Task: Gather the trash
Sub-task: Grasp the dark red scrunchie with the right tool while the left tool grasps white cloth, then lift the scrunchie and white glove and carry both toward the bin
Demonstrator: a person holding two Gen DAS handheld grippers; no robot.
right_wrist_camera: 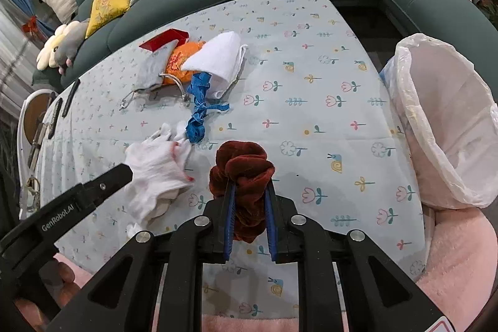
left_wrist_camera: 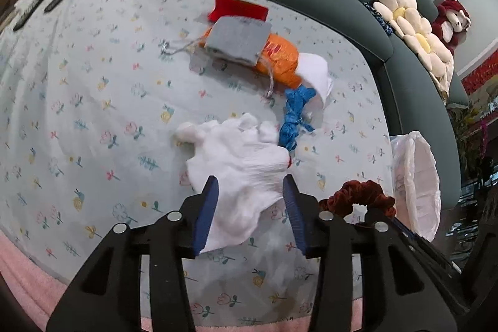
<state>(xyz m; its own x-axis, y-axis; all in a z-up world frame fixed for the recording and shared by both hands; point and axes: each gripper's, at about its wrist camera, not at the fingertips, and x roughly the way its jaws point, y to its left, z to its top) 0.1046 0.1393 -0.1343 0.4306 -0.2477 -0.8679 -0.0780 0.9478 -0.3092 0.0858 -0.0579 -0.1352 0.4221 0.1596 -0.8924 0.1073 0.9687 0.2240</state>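
Your left gripper point(left_wrist_camera: 250, 192) has a white knitted glove point(left_wrist_camera: 236, 157) between its blue pads; the glove is crumpled, its fingertips pointing away from you, with a red trim at the cuff. The jaws stand apart and the right pad shows a gap beside the cloth, so it is not pinched. Your right gripper point(right_wrist_camera: 250, 185) is clamped on a dark red velvet scrunchie point(right_wrist_camera: 241, 170), bunched and folded, rising above the pad tips. Beyond the glove lies a twisted blue strip point(left_wrist_camera: 292, 120), then a white cloth point(left_wrist_camera: 314, 70), an orange packet point(left_wrist_camera: 280, 58) and a grey pouch point(left_wrist_camera: 238, 39). To the right of your right gripper stands the white-lined bin point(right_wrist_camera: 442, 126), mouth open.
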